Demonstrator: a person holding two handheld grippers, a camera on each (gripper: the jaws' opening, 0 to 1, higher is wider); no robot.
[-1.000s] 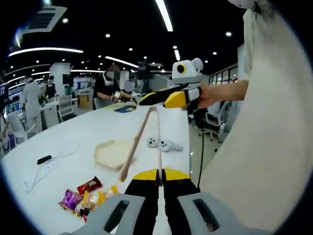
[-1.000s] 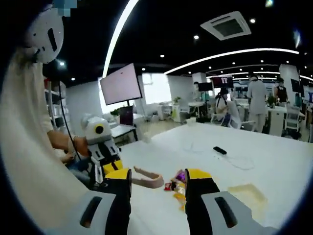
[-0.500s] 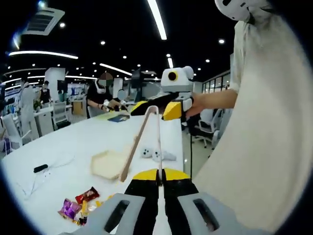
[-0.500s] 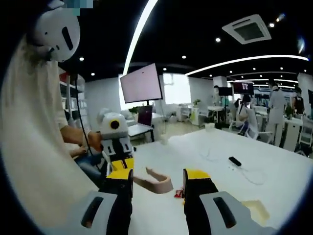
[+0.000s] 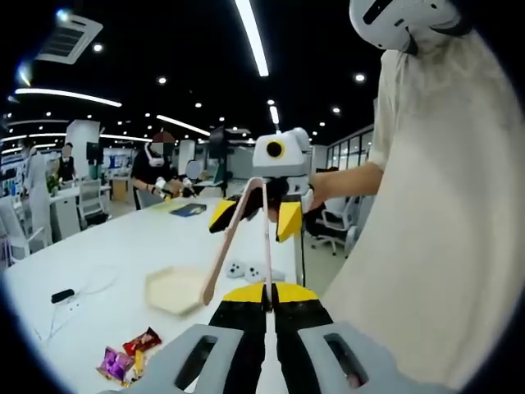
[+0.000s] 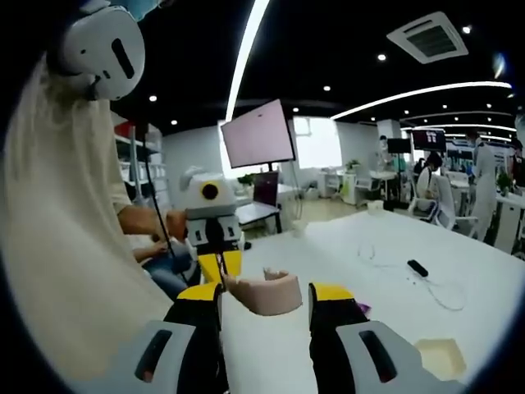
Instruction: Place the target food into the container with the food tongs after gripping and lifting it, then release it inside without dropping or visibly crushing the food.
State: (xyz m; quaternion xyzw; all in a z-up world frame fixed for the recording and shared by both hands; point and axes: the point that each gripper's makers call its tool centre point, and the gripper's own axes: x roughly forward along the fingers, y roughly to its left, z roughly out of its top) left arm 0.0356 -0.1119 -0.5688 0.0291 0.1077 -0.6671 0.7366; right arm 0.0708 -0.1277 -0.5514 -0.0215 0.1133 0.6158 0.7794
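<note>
Now — one tongs (image 5: 246, 238) | one container (image 5: 174, 289) | two hand-held grippers

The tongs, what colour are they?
Pale pinkish beige tongs; the left gripper view shows them best.

Office clutter around the white table

In the left gripper view two white controllers (image 5: 246, 270) lie at six o'clock of centre, a black remote (image 5: 61, 295) with its white cable at eight; in the right gripper view a wall monitor (image 6: 257, 135) hangs at twelve.
</note>
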